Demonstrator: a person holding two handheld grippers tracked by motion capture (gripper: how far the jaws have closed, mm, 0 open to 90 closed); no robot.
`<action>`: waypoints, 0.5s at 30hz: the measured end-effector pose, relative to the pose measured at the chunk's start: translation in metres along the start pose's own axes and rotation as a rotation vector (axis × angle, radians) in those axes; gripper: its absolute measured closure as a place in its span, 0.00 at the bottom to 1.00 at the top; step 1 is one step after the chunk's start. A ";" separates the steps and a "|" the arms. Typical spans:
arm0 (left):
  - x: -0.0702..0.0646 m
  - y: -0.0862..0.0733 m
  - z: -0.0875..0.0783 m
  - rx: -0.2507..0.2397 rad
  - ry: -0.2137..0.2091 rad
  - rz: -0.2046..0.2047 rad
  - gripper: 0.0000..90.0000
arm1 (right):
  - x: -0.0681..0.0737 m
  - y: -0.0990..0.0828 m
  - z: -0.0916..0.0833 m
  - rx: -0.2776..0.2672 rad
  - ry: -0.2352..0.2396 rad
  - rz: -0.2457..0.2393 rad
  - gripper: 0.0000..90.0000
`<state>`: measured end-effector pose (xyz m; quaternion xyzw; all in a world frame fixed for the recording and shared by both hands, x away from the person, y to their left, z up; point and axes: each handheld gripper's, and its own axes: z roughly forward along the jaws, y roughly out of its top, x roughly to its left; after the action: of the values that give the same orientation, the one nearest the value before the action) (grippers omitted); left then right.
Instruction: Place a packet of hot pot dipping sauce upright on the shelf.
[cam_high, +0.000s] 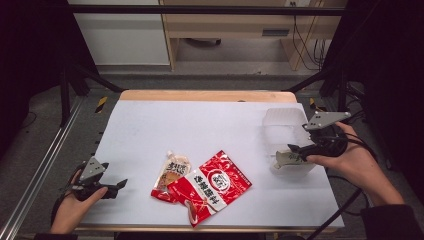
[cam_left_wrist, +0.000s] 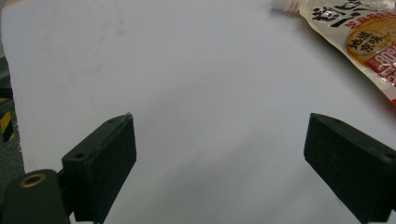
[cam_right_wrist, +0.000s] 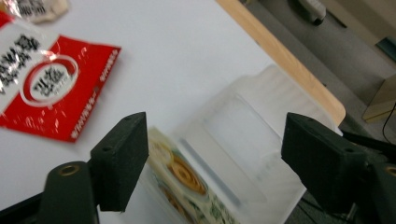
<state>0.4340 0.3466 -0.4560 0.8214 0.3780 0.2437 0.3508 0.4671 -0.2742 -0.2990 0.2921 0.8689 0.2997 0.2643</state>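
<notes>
packing step: right gripper (cam_high: 295, 152) hangs open over the bin (cam_high: 285, 120), a packet (cam_high: 286, 160) lying inside. left gripper (cam_high: 117, 186) rests open. next likely calls for reaching the red pouch (cam_high: 212, 185) mid-table.

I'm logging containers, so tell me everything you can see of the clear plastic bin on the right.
The clear plastic bin is a translucent, frosted, rectangular tub, open-topped and upright on the white table near its right edge. A green-printed packet lies at its near end. The right gripper hovers there, jaws open.
</notes>
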 end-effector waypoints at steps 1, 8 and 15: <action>0.000 0.000 0.000 0.001 0.000 0.000 0.10 | 0.004 0.005 -0.001 -0.009 -0.006 0.001 0.24; -0.001 0.000 0.001 0.004 -0.001 0.006 0.10 | 0.038 0.040 0.002 -0.071 -0.009 -0.012 0.16; -0.002 0.000 0.000 0.005 0.004 0.009 0.10 | 0.072 0.066 0.018 -0.103 0.031 -0.039 0.14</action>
<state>0.4333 0.3450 -0.4562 0.8235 0.3756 0.2461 0.3467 0.4521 -0.1766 -0.2868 0.2564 0.8618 0.3436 0.2711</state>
